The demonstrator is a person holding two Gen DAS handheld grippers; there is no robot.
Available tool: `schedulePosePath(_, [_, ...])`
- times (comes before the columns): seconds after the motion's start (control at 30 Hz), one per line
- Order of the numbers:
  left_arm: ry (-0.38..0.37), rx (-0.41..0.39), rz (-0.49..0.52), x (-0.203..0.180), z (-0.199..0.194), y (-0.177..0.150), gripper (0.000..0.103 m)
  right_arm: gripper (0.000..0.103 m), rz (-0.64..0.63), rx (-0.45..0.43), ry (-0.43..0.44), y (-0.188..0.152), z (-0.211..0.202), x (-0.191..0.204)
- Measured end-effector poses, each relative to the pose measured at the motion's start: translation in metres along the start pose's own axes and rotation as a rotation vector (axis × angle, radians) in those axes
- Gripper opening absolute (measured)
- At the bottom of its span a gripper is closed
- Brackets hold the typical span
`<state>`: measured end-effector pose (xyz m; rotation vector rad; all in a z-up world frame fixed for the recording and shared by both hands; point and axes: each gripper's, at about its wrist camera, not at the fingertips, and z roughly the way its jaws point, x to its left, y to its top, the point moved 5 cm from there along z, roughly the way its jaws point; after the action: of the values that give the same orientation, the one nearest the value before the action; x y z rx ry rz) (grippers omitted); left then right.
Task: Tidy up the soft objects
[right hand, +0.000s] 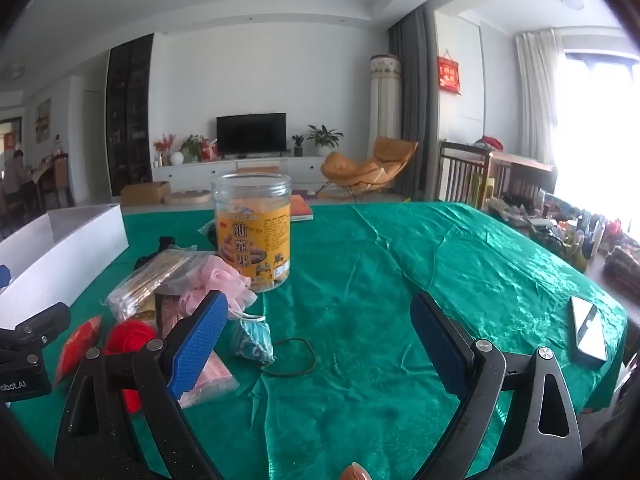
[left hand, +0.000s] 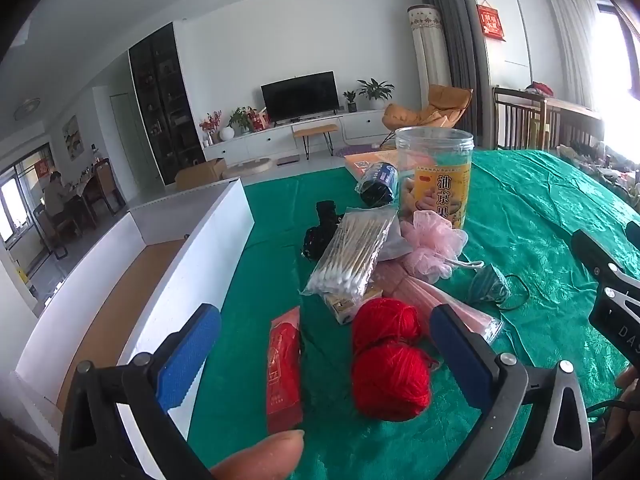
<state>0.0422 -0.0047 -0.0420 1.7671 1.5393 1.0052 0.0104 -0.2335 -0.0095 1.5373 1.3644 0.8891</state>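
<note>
The soft things all lie in one heap on the green cloth [left hand: 520, 216], none yet sorted. Nearest in the left wrist view is the red yarn [left hand: 390, 360], two balls touching, with a red packet [left hand: 285, 372] just left of it. Beyond the yarn lie a pink pack [left hand: 460, 304], a bag of cotton swabs [left hand: 350, 256] resting on a small box, a pink mesh puff [left hand: 434, 246] and a teal mask [left hand: 490, 288] to the right with its dark loop trailing on the cloth. Farther off stand a clear snack jar [left hand: 434, 176], a dark roll [left hand: 378, 186] and something black I cannot identify.

The white box [left hand: 208, 240] at the left, likely where things are meant to go, shows only its bare brown floor as far as can be seen. So the job looks barely begun; the whole heap is left.

The left gripper [left hand: 326, 356] hangs over the yarn and packet, fingers spread wide and holding nothing. The right gripper [right hand: 320, 340] is likewise spread and empty, over bare cloth right of the mask. A phone [right hand: 588, 332] lies far right.
</note>
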Motion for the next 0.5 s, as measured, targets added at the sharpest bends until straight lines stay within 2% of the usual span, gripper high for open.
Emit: schedulePosePath(0.5, [0.009,0.016,0.007,-0.0005,0.0025,-0.0035,0.103,0.094,0.000,0.004,0.002,0.0013,-0.0005,-0.0004])
